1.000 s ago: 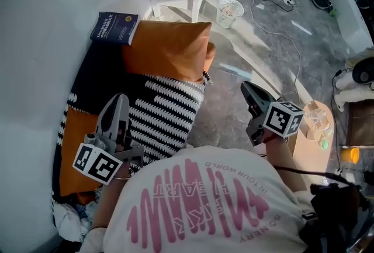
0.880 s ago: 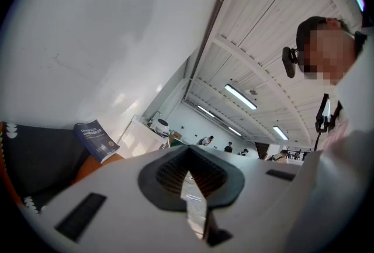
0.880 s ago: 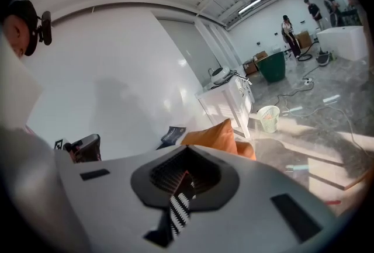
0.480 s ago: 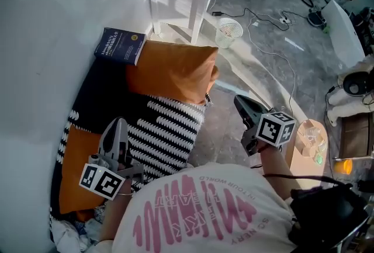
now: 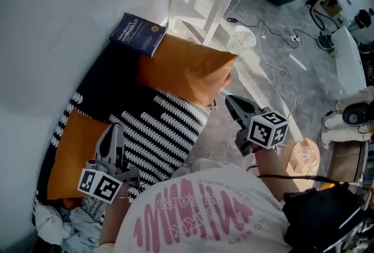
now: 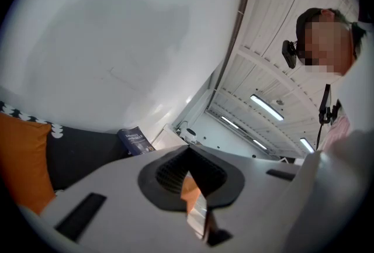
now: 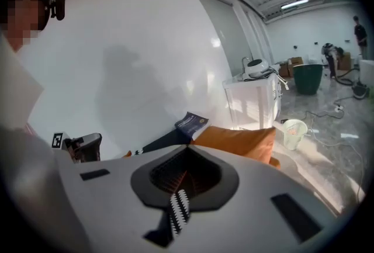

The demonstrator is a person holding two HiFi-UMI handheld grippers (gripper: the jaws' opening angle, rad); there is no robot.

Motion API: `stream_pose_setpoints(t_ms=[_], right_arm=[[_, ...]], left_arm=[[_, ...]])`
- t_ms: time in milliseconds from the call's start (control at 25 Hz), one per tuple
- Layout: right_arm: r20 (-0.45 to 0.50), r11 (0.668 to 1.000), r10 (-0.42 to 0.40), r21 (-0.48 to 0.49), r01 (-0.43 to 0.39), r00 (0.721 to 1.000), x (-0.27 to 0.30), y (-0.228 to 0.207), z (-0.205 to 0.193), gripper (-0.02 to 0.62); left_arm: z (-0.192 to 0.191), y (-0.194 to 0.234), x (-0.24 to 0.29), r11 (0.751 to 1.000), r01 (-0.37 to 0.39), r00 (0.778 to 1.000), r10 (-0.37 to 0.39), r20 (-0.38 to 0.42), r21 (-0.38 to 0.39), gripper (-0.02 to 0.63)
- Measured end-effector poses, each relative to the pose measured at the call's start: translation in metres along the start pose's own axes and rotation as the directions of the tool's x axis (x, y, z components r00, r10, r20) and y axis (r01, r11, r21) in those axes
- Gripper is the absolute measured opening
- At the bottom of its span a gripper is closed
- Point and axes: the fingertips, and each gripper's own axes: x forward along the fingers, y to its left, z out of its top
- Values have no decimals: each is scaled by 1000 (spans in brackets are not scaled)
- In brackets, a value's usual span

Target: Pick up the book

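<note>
The left gripper and right gripper, fingers together and empty, have edged toward the book, which lies against the wall beyond the orange pillow, still well apart from both.

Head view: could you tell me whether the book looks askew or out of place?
Slightly: the dark blue book lies at the far end of the black mat, against the orange pillow and near the white wall; the right gripper view suggests it sits tilted, not flat. No damage shows.
</note>
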Motion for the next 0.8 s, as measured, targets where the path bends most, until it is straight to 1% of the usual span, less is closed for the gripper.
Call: stream_pose_setpoints(t_ms=[80,280,440,520,640,720,800], right_arm=[[-8,999,34,-8,-34,999,9,7,1,9],[-1,993,109,53,-108,994,28,7,11,9],[-1,983,171,63,-171,985,52,3,25,9],[-12,975,217,52,-216,976,67,2,33,9],[-39,958,287,35,-286,957,91,-3,45,9],[-60,943,332,24,-331,942,108,-11,55,9],[-87,930,367,10,-367,926,125,-24,63,9]], left_arm=[[0,5,-7,1000,-24,1000,24,17,-5,8],[11,2,-15,998,-62,995,61,75,1,8],[19,-1,-17,994,-113,988,111,108,7,8],[22,-2,-17,988,-153,980,150,133,8,8],[24,-5,-11,975,-223,957,223,188,-17,8],[25,-9,3,968,-250,943,252,218,-38,8],[22,-12,24,963,-267,934,269,233,-41,8]])
